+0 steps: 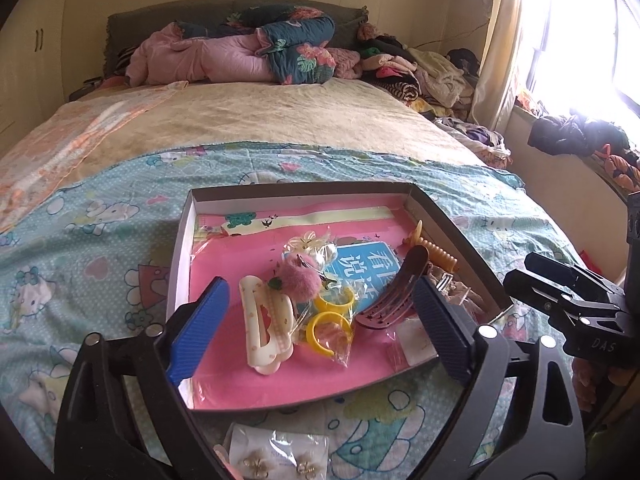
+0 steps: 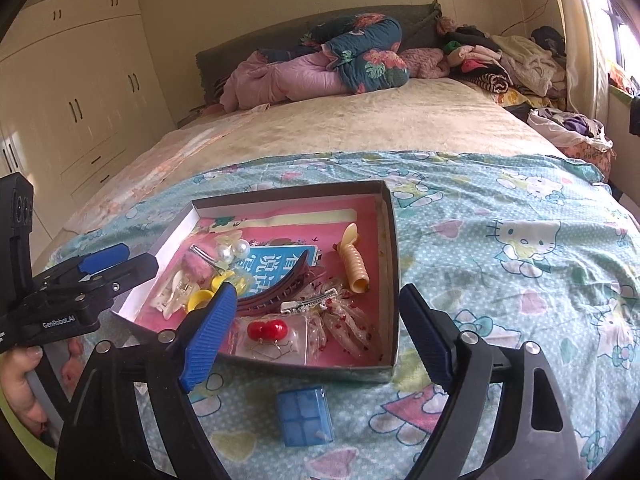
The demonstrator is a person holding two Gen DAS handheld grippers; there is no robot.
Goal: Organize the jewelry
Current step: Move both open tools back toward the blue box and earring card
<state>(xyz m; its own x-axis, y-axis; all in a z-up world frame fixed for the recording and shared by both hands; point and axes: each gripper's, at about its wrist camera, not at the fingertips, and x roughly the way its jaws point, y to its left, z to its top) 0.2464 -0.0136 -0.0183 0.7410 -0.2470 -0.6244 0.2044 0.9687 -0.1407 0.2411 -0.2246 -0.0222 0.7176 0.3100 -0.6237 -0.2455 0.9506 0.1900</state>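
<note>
Bed (image 2: 500, 264) bears tray (image 2: 390, 240), blue box (image 2: 304, 416).

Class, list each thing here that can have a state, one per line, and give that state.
left gripper: open, holding nothing
right gripper: open, holding nothing
shallow box: lidless, holding hair clips and bagged jewelry
small blue case: closed, on the bedspread outside the box
wardrobe doors: shut

Clutter fills the tray (image 2: 390, 240) (walls all round); bedspread (image 2: 500, 280) beside lies open.
</note>
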